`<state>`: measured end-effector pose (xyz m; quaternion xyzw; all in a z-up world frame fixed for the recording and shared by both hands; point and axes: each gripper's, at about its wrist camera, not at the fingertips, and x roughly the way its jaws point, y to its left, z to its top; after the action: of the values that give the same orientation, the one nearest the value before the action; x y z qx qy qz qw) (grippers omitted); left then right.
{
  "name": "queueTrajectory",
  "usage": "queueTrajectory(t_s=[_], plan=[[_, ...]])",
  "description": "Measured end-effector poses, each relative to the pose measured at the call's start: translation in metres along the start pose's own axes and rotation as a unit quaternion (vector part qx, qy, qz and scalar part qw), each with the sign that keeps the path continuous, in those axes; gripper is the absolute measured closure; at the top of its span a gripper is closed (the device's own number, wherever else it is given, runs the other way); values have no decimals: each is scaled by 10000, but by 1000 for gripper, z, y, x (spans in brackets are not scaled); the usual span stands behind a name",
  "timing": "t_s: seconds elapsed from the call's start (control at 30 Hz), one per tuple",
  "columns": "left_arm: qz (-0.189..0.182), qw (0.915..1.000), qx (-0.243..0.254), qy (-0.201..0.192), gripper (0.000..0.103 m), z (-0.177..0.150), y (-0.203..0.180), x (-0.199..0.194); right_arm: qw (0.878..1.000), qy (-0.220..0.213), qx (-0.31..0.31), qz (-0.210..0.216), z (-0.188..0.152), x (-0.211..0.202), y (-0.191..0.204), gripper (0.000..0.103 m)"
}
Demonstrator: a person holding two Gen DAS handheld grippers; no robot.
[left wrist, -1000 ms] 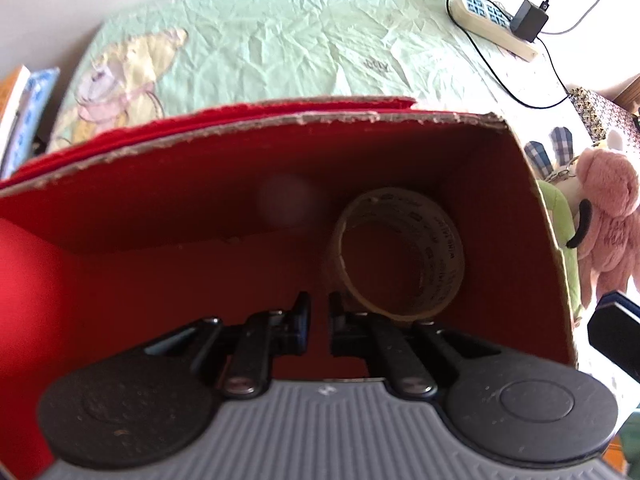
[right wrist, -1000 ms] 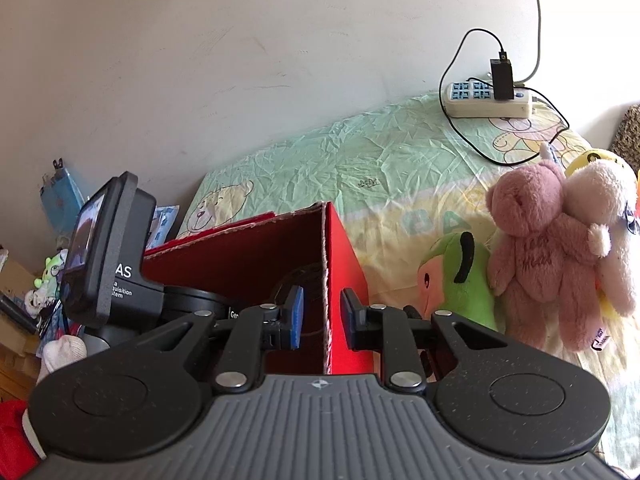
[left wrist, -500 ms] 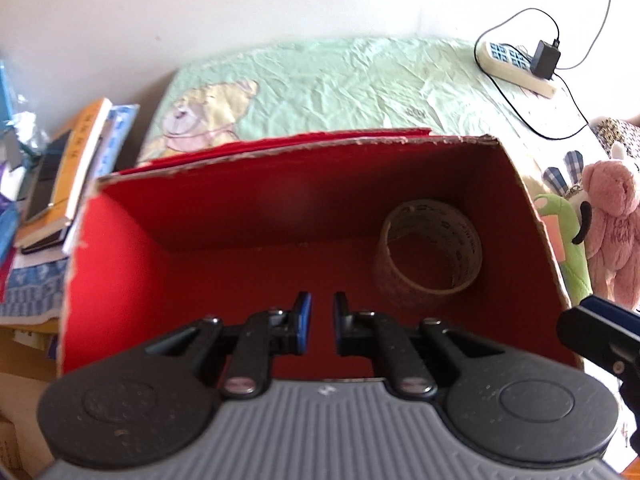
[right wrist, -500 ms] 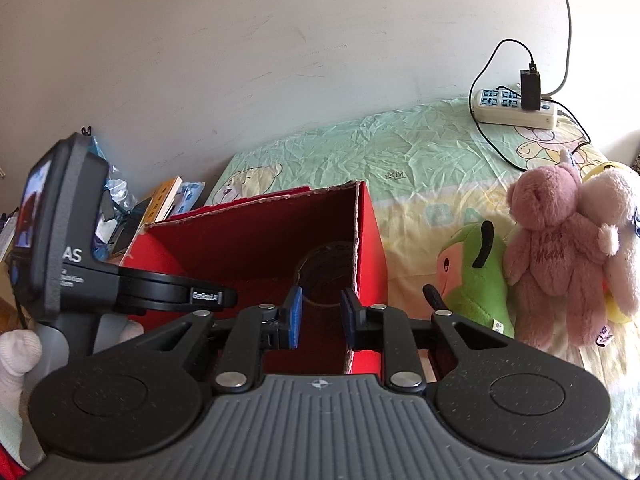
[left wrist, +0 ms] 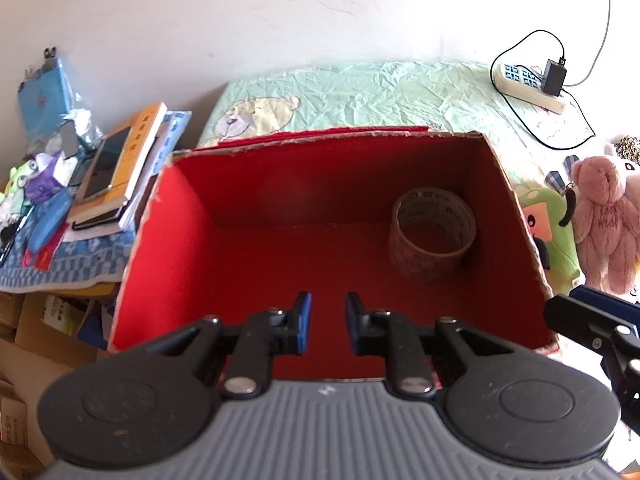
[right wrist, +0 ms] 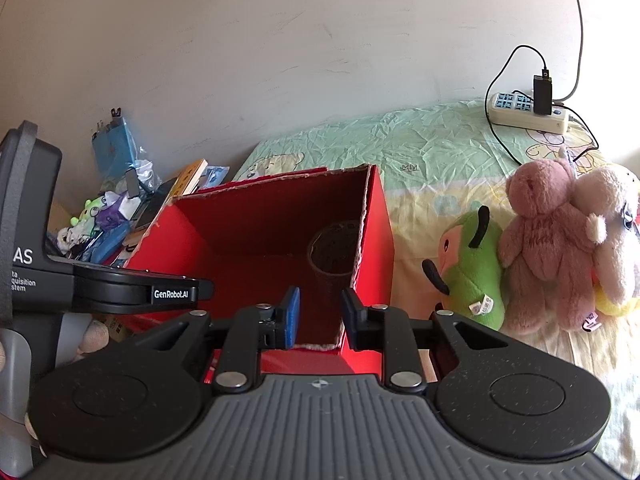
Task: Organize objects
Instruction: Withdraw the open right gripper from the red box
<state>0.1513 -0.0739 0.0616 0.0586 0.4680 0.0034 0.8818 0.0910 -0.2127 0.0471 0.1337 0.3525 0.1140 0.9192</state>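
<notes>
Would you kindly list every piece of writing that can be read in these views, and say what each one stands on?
"GenRobot.AI": on the left gripper's black arm, seen from the right wrist.
"AS", cut off at the frame edge: on that gripper's grey housing.
Print on the tape roll in the red box: too blurred.
Stitching on the pink teddy bear: unreadable.
Spine of the yellow book: too small.

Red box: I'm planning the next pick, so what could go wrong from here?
The plush toys lean on each other, so taking one may topple the rest. The right tongs, opening and empty, hover by the box wall and could knock it. The tape stands on edge and may roll.
</notes>
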Motion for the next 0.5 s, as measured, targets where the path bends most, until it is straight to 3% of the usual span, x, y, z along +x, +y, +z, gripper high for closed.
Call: queueTrajectory(t_s=[0.5], plan=[[246, 9996, -67, -128, 76, -32, -15, -34, 9984, 267, -481, 121, -16, -16, 11, 69]])
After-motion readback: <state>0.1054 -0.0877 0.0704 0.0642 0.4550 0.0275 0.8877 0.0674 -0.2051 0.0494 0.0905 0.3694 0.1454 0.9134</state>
